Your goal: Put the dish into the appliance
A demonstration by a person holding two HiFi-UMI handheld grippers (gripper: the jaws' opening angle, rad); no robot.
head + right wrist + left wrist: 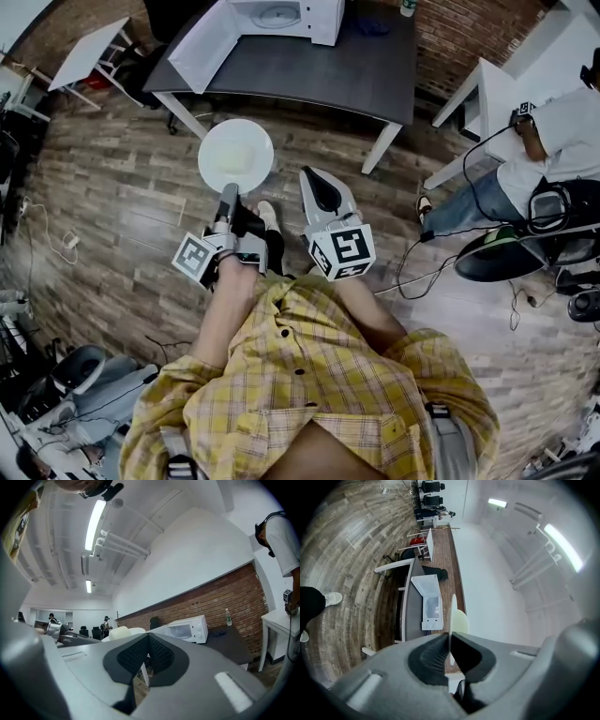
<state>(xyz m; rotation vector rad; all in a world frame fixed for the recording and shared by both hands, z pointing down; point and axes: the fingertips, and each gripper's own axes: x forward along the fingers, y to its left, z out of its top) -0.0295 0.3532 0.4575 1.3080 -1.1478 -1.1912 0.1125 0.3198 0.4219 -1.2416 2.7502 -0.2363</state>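
Gripping the dish [235, 155] by its near rim with the left gripper [228, 195], out over the floor [112, 206], short of the open microwave [281, 17]; keeping the right gripper [319, 183] pinched together, empty; best carried level, straight in

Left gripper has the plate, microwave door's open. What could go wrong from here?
1. The left hand-held gripper pinches the plate only at its rim, so it could tilt or slip while carried.
2. The microwave has its door open out to the table edge; the plate might clip it going in.
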